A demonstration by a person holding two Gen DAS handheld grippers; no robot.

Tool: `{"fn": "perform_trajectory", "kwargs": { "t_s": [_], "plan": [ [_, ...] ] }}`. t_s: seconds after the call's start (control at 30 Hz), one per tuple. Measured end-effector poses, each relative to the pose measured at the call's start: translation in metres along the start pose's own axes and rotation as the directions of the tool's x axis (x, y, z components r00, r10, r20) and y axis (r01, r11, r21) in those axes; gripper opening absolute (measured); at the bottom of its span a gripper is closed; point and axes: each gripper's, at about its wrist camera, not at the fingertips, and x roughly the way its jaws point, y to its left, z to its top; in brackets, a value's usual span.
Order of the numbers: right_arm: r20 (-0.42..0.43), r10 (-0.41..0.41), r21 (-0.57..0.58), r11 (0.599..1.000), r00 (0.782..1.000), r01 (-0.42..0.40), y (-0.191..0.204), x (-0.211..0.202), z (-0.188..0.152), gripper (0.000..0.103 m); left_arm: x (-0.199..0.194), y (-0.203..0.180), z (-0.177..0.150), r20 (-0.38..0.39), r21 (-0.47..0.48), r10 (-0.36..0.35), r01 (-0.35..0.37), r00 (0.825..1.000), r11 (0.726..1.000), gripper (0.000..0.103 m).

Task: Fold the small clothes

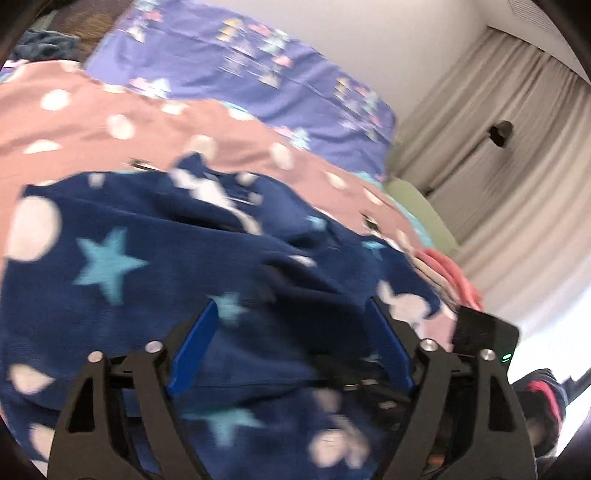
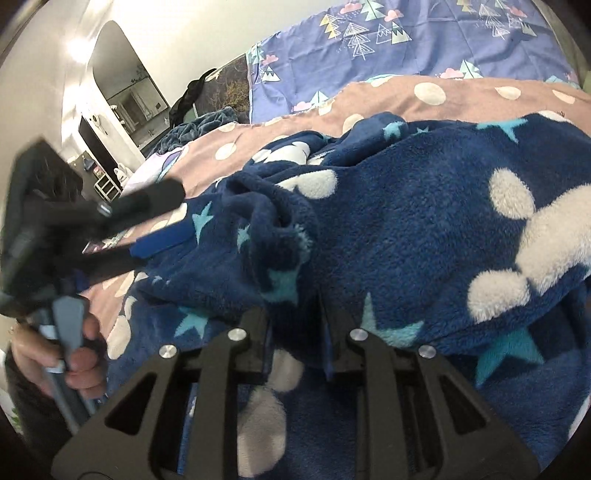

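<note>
Right wrist view puts your right gripper (image 2: 295, 314) over the navy fleece garment (image 2: 406, 221) on the dotted bedspread (image 2: 461, 99), jaws narrowly parted, seemingly pinching nothing, though dark fabric hides the tips. Your left gripper (image 1: 295, 314) hangs spread wide above it. Fleece is soft, bulky, floppy; grab a hem edge.

A bed (image 2: 280, 122) is wearing a pink dotted cover under a purple patterned sheet (image 1: 236, 62); beige curtains (image 1: 491, 155) are hanging beside white walls (image 1: 369, 29), daylight glaring low.
</note>
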Motion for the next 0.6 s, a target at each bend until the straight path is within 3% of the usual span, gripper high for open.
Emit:
{"fn": "perform_trajectory", "kwargs": {
  "t_s": [0.13, 0.23, 0.33, 0.4, 0.43, 0.47, 0.53, 0.6],
  "plan": [
    [0.008, -0.003, -0.024, 1.000, 1.000, 0.003, 0.005, -0.002, 0.001, 0.027, 0.035, -0.021, 0.004, -0.115, -0.006, 0.002, -0.003, 0.993, 1.000, 0.087],
    [0.027, 0.036, -0.058, 0.998, 0.999, -0.034, 0.012, -0.008, -0.001, 0.042, 0.054, -0.028, 0.009, -0.177, -0.014, 0.027, -0.030, 0.984, 0.999, 0.088],
    [0.036, 0.042, -0.090, 0.995, 0.998, -0.039, 0.018, -0.011, -0.003, 0.043, 0.065, -0.025, 0.009, -0.202, -0.014, 0.068, -0.073, 0.977, 0.997, 0.086],
    [0.034, 0.047, -0.082, 0.996, 0.998, -0.044, 0.016, -0.012, -0.003, 0.043, 0.065, -0.023, 0.009, -0.195, -0.002, 0.074, -0.076, 0.978, 0.997, 0.062],
    [0.037, 0.052, -0.073, 0.996, 0.998, -0.049, 0.013, -0.013, -0.003, 0.043, 0.064, -0.021, 0.009, -0.188, 0.006, 0.106, -0.106, 0.976, 0.994, 0.032],
    [0.042, 0.056, -0.063, 0.997, 0.998, -0.053, 0.011, -0.014, -0.003, 0.043, 0.063, -0.018, 0.012, -0.182, -0.002, 0.114, -0.117, 0.977, 0.993, 0.009],
    [0.078, 0.060, -0.049, 0.997, 0.995, -0.057, 0.007, -0.023, -0.004, 0.042, 0.054, -0.016, 0.022, -0.152, -0.016, 0.095, -0.098, 0.984, 0.995, 0.010],
    [0.159, 0.048, -0.037, 0.998, 0.986, -0.042, 0.004, -0.040, -0.006, 0.043, 0.040, -0.026, 0.033, -0.095, 0.034, 0.105, -0.103, 0.990, 0.994, 0.010]
  ]
}}
